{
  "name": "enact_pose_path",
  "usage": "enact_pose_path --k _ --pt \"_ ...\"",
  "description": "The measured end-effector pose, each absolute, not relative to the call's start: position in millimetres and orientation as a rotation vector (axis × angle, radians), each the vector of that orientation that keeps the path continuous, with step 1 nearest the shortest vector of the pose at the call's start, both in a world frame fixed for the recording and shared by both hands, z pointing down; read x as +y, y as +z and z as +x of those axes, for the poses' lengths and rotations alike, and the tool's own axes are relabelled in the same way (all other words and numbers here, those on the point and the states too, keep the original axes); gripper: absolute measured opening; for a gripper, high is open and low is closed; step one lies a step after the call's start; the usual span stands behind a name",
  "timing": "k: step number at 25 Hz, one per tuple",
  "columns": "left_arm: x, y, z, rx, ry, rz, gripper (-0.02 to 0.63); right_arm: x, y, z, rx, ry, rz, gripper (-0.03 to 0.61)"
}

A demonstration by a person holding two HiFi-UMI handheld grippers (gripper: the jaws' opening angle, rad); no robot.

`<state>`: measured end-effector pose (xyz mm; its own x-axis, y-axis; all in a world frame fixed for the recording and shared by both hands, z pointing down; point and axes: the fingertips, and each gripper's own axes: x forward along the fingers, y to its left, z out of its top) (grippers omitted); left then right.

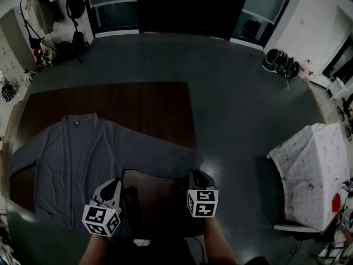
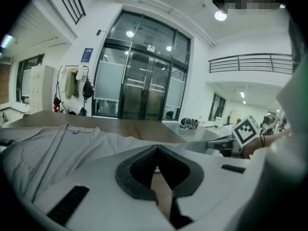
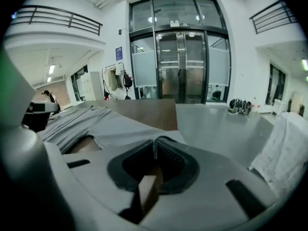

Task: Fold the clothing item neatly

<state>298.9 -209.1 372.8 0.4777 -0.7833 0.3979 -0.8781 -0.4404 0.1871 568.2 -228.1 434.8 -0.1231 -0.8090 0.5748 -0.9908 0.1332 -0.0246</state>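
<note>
Grey cardigan lies spread flat, front up, on the left half of a brown table, with its collar toward the far side and its hem toward the person. One arm of it reaches off to the left. The other sleeve runs right along the table's near part, ending close to the right edge.

The left gripper sits at the cardigan's near right corner, its tips over the cloth. Its own view shows the jaws closed tip to tip with grey fabric just beyond them. Whether any cloth is caught there cannot be made out.

A strip of bare table shows between the two grippers, under the sleeve. The right gripper is at the end of that sleeve, and its jaws are pressed together on the cuff, which rises to meet their tips.

Far left, past the table, a coat rack holds clothes and bags. Glass doors span the far wall. On the grey floor at far right stands a row of shoes. Well to the right, apart from the table, a stained white cloth covers another piece of furniture. Nothing lies on the cardigan or beside either gripper.
</note>
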Motion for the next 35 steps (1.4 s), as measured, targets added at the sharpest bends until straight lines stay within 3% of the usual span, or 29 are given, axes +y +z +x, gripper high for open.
enact_pose_path --k 6,21,35 --pt "-192.7 371.7 229.4 -1.381 0.311 2.368 0.008 -231.3 408.6 507.0 -1.978 0.455 1.737 0.017" --pt "-146.7 379.0 -10.2 -1.406 0.178 2.269 0.008 -225.1 384.0 274.2 -1.996 0.331 1.728 0.017" --pt "-186.6 373.0 -35.4 -1.431 0.209 2.271 0.008 -255.1 378.1 262.0 -1.991 0.362 1.797 0.017"
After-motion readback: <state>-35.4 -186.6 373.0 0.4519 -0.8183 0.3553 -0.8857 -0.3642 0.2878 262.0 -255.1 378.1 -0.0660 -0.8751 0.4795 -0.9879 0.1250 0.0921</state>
